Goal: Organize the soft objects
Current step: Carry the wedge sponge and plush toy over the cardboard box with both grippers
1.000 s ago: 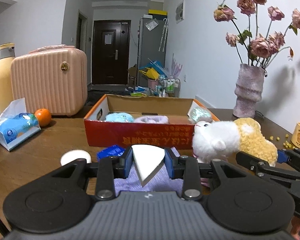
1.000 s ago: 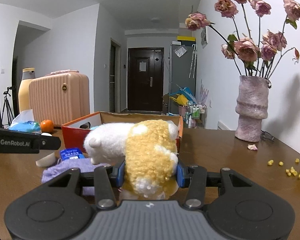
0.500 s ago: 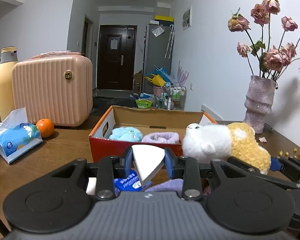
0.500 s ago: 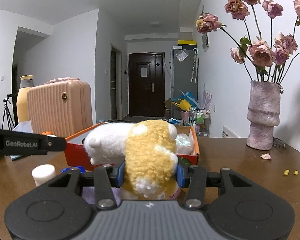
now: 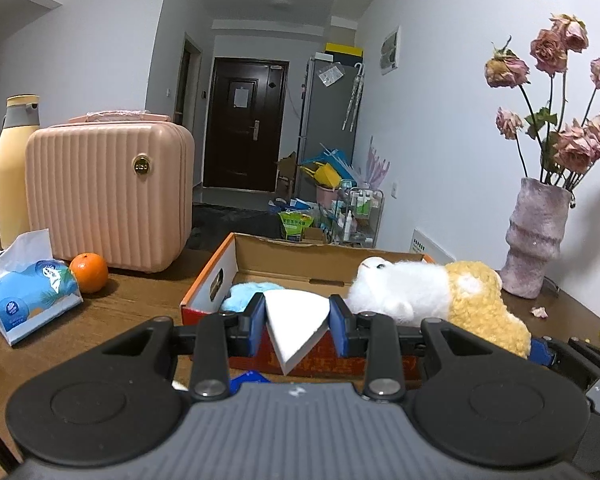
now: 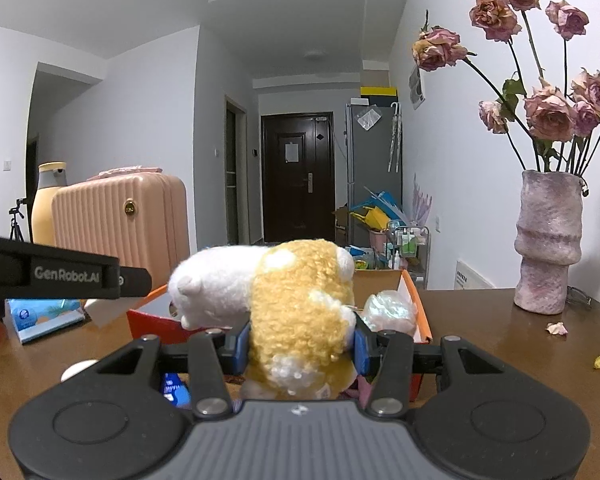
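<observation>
A lived-in home. A hallway leads to a dark front door (image 5: 245,124) beside a grey fridge (image 5: 327,120). Dried roses in a vase (image 6: 548,240) stand on the wooden worktop (image 6: 480,328).

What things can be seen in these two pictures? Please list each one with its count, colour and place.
box: 1, orange-red, table centre
blue plush: 1, light blue, in box
sponge: 1, white, in left gripper
plush: 1, white and yellow, in right gripper
case: 1, pink, table left
bottle: 1, yellow, behind case
orange: 1, beside case
tissues: 1, blue pack, far left
vase: 1, mauve, holds dried roses, right
left gripper: shut on sponge
right gripper: shut on plush
</observation>
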`<action>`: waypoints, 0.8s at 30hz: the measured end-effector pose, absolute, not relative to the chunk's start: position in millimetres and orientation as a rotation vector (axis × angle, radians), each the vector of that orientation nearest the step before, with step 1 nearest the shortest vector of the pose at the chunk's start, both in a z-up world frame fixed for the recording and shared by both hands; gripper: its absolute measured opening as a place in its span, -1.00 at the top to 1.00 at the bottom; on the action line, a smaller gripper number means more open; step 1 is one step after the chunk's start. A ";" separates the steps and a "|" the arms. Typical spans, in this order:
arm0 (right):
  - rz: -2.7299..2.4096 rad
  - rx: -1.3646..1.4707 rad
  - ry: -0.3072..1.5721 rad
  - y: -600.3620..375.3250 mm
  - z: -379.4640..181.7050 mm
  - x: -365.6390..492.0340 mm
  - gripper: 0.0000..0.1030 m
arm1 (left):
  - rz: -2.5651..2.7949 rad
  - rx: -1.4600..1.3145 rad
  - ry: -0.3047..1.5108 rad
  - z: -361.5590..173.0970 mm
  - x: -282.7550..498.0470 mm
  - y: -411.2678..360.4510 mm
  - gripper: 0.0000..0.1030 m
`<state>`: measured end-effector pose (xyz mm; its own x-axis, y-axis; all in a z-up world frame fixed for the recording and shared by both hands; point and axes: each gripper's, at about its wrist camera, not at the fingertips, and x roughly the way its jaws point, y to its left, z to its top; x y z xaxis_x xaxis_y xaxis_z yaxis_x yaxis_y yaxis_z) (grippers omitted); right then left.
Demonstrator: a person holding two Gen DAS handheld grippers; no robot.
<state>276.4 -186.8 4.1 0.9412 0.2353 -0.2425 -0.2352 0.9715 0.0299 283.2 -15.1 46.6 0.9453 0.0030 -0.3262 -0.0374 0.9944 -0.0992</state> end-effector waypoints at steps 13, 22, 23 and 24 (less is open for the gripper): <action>0.225 0.001 0.232 -177.3 9.3 302.6 0.09 | 0.045 -0.123 0.314 51.0 307.2 -8.2 0.34; 0.227 0.004 0.225 -170.3 12.7 320.9 0.09 | 0.057 -0.135 0.312 51.4 323.7 -2.6 0.34; 0.226 0.003 0.224 -169.5 12.9 323.0 0.09 | 0.057 -0.136 0.312 51.3 325.5 -2.0 0.34; 0.226 0.003 0.223 -169.0 13.2 325.1 0.09 | 0.058 -0.136 0.312 51.4 327.7 -1.8 0.34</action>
